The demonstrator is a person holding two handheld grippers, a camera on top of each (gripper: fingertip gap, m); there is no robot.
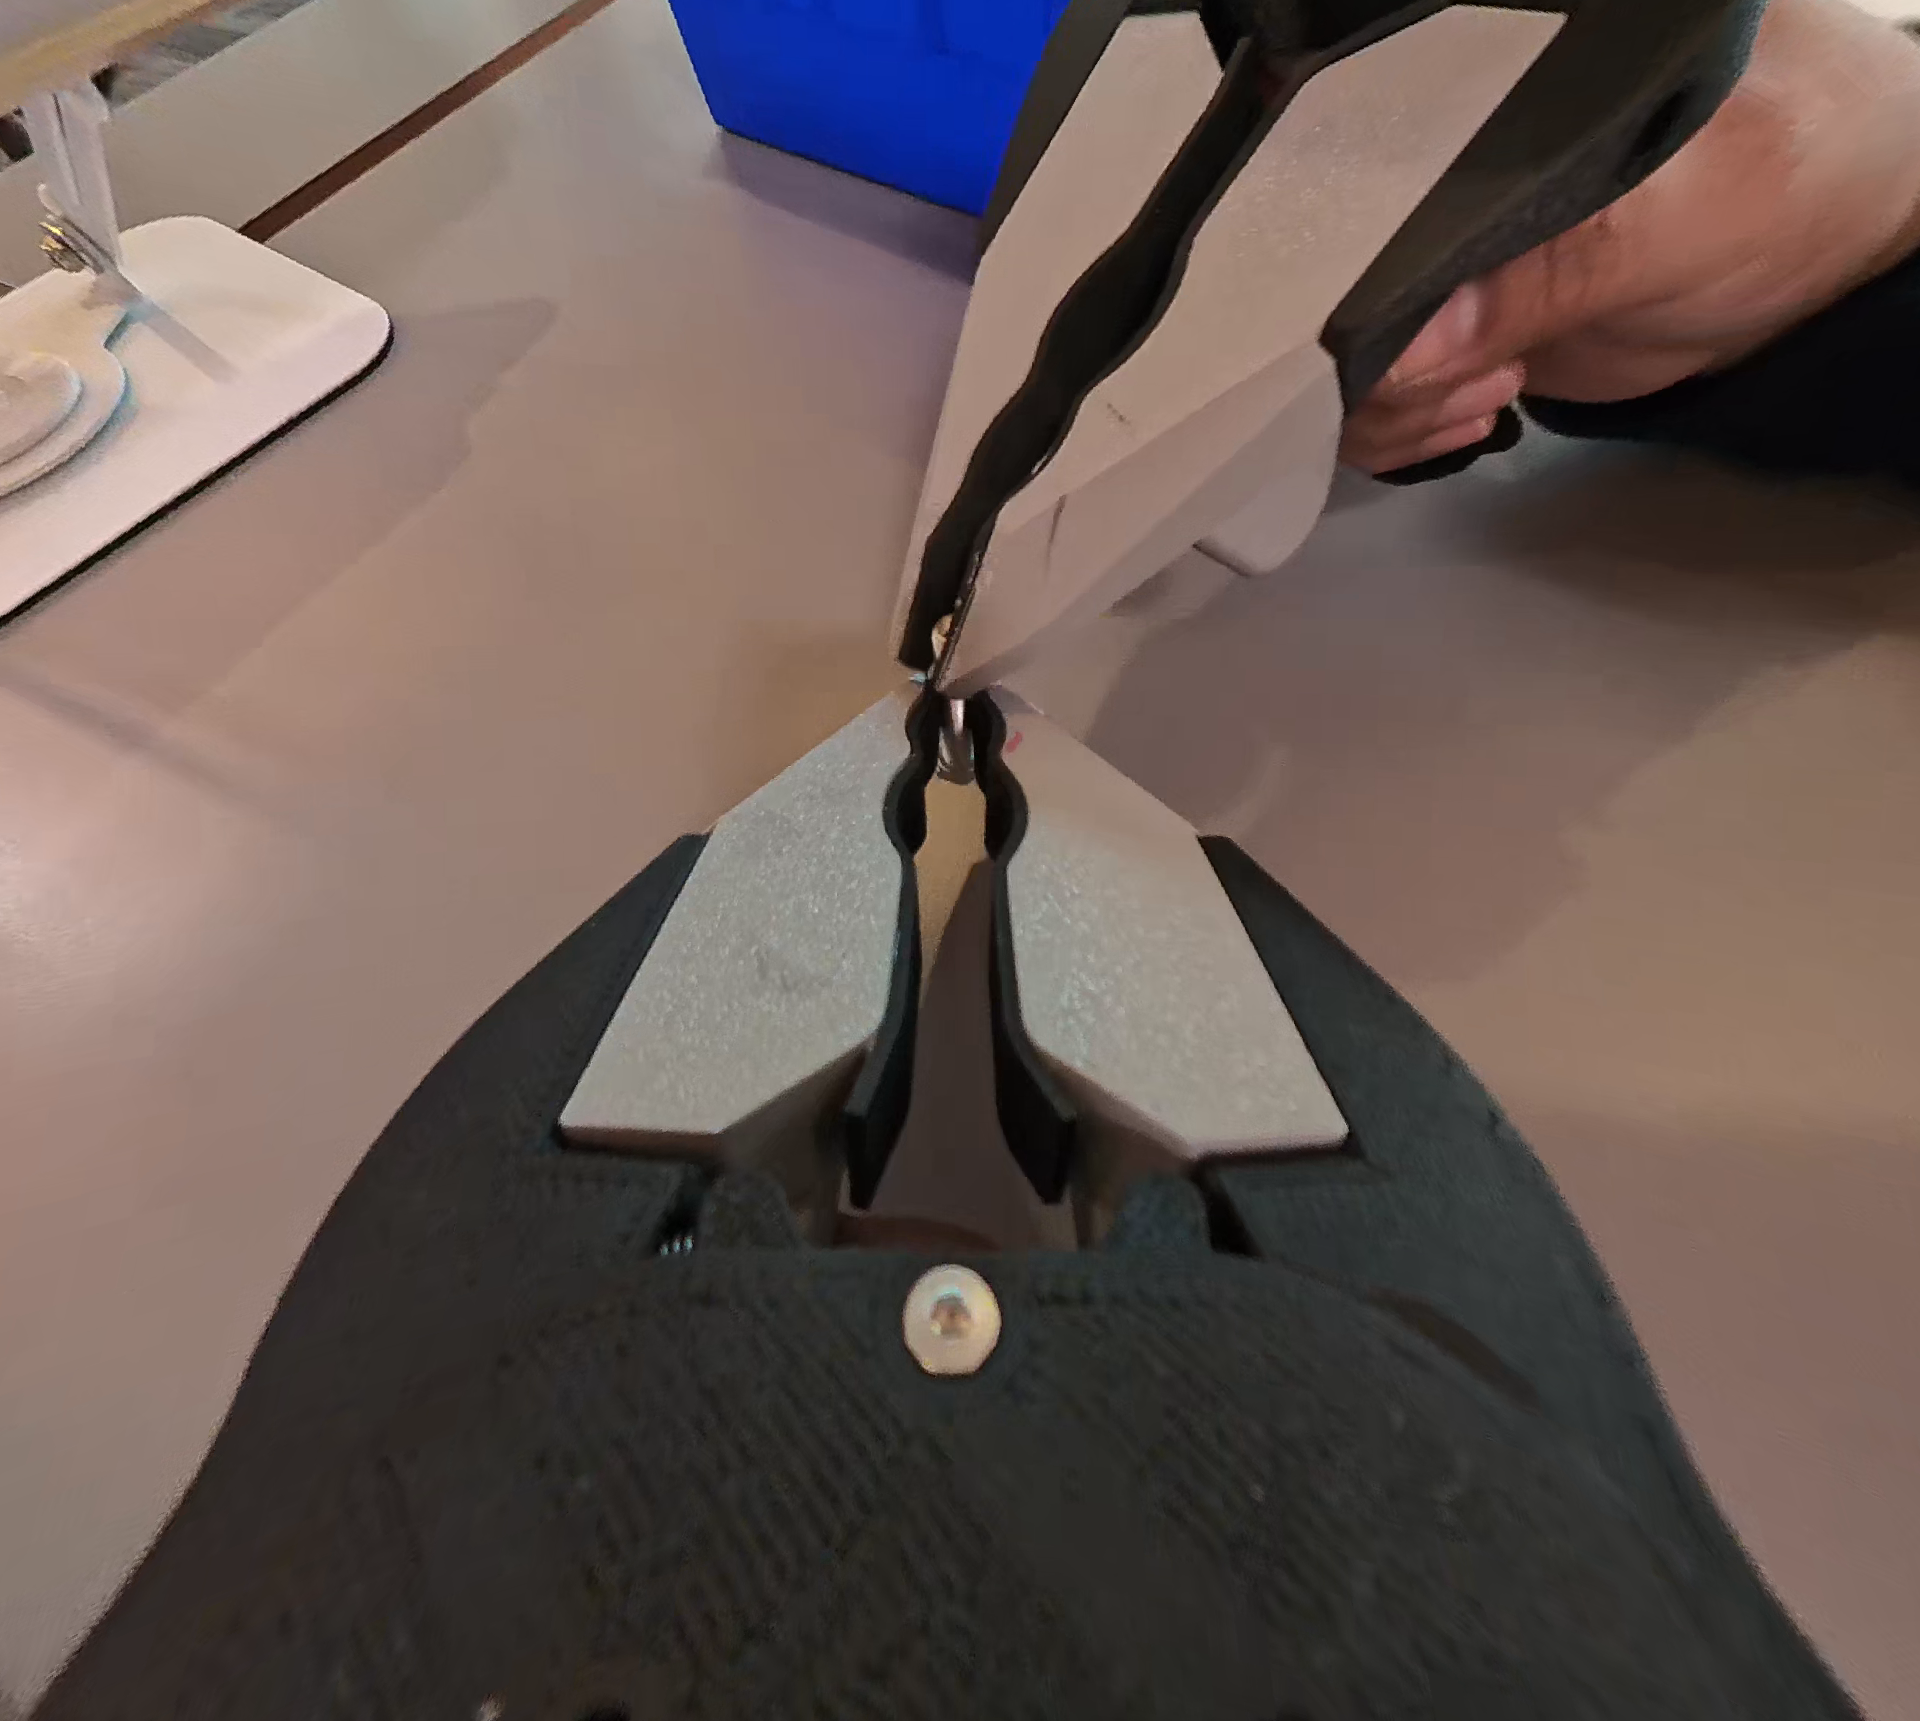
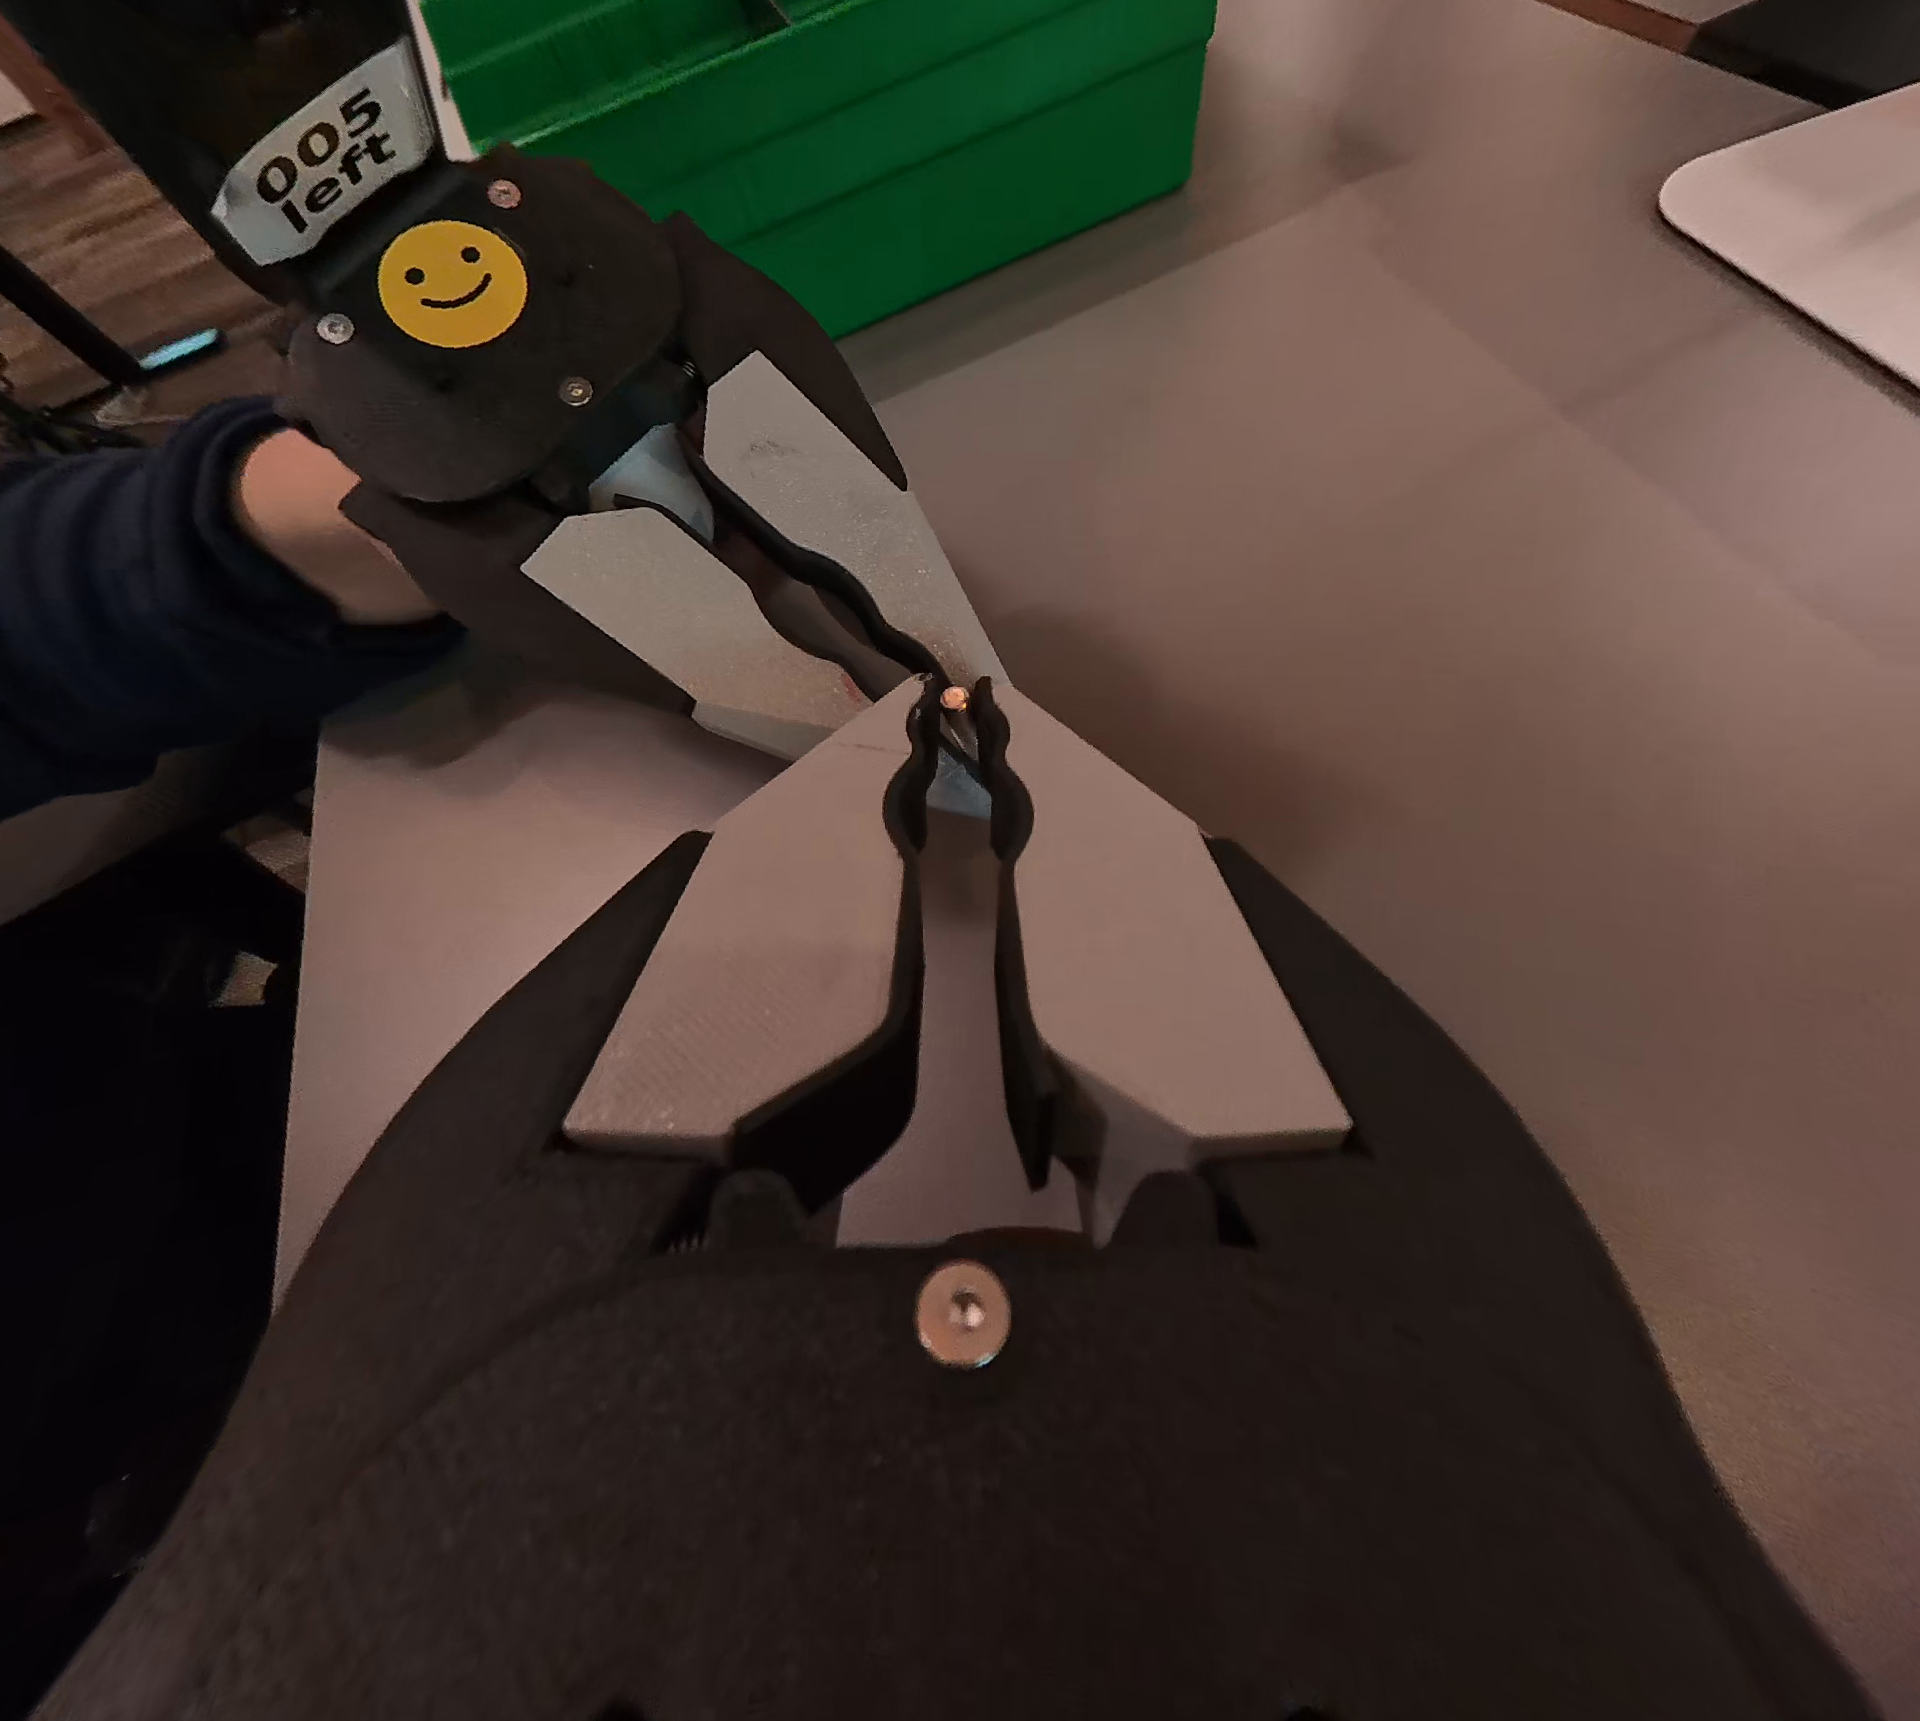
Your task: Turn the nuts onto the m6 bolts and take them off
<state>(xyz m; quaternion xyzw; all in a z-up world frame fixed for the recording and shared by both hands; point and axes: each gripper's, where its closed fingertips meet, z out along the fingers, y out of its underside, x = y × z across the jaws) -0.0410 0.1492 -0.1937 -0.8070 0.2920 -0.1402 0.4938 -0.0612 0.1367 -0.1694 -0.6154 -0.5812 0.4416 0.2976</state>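
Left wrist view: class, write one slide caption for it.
Both grippers' fingers meet tip to tip above the grey table, pinching small metal hardware, with a blue bin behind.

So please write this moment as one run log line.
left gripper: shut on nut | right gripper: shut on bolt | tips meeting above table

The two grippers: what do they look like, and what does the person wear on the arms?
Both grippers have a black textured body with a silver screw, flat grey wedge-shaped fingers and black wavy pads. The left gripper also carries a yellow smiley sticker and a white label with black writing. The right gripper shows no such marks. A dark navy sleeve covers the left arm.
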